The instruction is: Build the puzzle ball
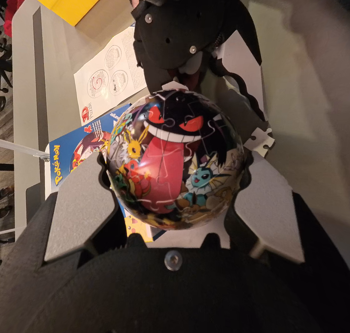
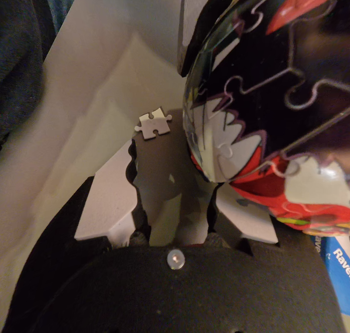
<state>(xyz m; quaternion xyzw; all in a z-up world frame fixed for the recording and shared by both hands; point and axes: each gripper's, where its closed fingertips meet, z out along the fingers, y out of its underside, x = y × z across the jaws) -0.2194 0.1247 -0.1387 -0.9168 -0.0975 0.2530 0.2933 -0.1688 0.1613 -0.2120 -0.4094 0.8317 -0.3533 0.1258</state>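
The puzzle ball [image 1: 176, 159] is a glossy sphere of joined pieces with cartoon creatures and a dark grinning face. My left gripper [image 1: 175, 163] is shut on it, one finger on each side, holding it above the table. The ball fills the right of the right wrist view [image 2: 265, 96]. My right gripper [image 2: 180, 159] is just beyond the ball's far top [image 1: 210, 100], jaws apart. A loose white puzzle piece [image 2: 153, 124] sits at the tip of its left finger; it also shows in the left wrist view [image 1: 260, 140]. The ball hides the right finger's tip.
A blue puzzle box [image 1: 75, 153] lies under the ball on the grey table [image 1: 56, 68], with a white instruction sheet [image 1: 106, 72] beyond it. A yellow bin [image 1: 66, 0] stands at the far left. A person's dark clothing [image 2: 19, 58] is at the table edge.
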